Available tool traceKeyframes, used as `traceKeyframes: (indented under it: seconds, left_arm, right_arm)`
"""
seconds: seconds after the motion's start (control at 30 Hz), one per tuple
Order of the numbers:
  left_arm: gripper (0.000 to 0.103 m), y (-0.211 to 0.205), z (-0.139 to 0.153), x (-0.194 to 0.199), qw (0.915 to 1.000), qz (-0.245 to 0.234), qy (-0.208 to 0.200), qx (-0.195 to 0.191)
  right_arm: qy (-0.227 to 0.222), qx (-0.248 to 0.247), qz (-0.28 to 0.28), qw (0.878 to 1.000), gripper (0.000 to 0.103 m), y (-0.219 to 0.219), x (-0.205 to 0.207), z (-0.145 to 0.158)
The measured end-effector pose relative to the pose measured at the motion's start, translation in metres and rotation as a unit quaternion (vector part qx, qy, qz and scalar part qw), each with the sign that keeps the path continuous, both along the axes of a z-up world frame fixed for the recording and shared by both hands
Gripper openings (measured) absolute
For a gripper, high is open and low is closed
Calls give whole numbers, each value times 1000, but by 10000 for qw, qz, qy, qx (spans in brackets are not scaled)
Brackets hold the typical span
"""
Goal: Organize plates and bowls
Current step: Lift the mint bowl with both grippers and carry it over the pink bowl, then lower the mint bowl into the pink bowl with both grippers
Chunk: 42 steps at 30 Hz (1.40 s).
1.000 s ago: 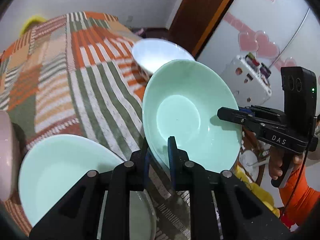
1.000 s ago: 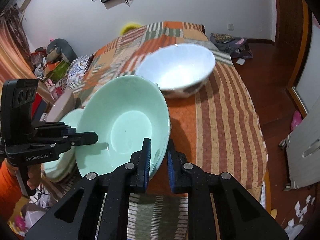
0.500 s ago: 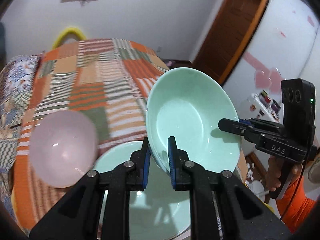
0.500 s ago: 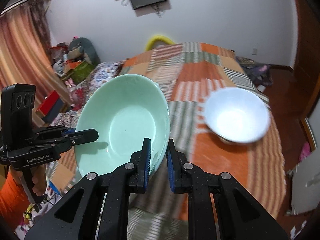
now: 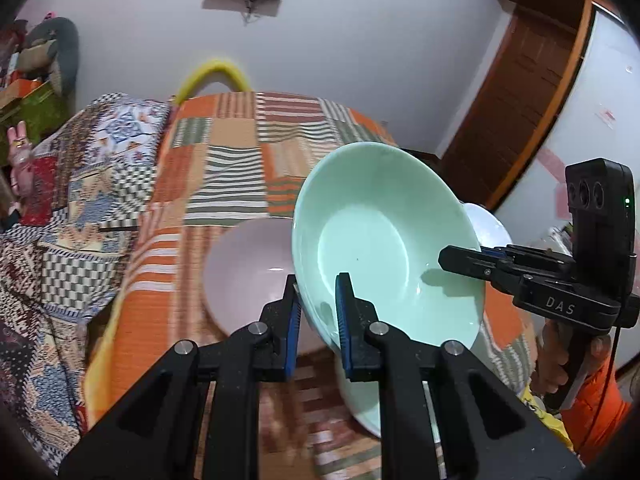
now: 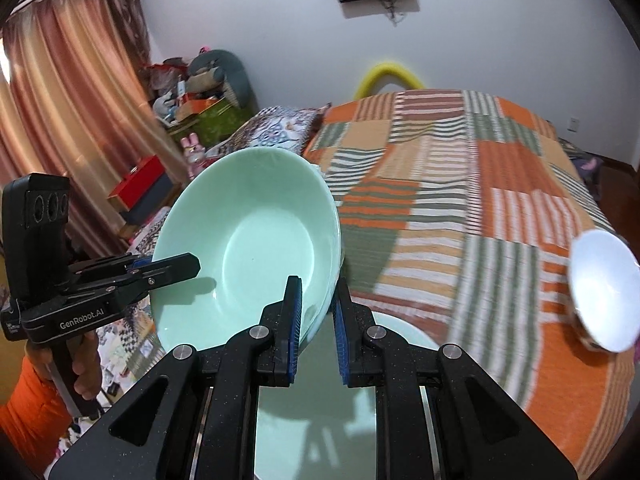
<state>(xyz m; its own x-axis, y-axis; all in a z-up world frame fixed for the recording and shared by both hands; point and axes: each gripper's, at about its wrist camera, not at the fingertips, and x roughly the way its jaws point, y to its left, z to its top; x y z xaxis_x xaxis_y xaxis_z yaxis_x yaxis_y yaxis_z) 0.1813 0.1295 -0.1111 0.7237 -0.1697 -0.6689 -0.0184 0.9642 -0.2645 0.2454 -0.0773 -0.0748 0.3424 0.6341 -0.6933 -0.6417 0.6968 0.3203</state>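
Note:
A mint green bowl hangs tilted above the bed, held by opposite rims. My left gripper is shut on its near rim in the left wrist view, and my right gripper clamps the far rim there. In the right wrist view the same bowl sits between my right gripper, shut on its rim, and my left gripper. Below lies another mint green dish. A pink bowl rests left of the held bowl; a white bowl stands to the right.
A patchwork cover in orange, green and white stripes spreads over the bed. A yellow arch stands at its far end. Hands in orange sleeves hold the grippers. Cluttered boxes and curtains line the left side.
Both grippers have carried the green bowl sideways and a little upward across the bed. The pink bowl now sits mid-frame in the left view; the white bowl has slid to the right edge.

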Motion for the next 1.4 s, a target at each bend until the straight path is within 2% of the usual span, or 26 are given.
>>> traceKeyframes:
  seconds: [0.33, 0.7, 1.17, 1.4]
  left_arm:
    - [16, 42, -30, 9, 9991, 370, 224, -43]
    - [16, 52, -76, 36, 9965, 458, 655, -232]
    - [16, 53, -94, 50, 9952, 480, 805, -292]
    - [19, 60, -95, 51, 9922, 516, 936, -639]
  right_arm:
    - [150, -347, 214, 9991, 14, 55, 8, -22]
    - [436, -708, 84, 9965, 14, 72, 22, -53]
    - [594, -860, 40, 9945, 15, 78, 29, -68]
    - [635, -923, 72, 9937, 15, 78, 31, -69]
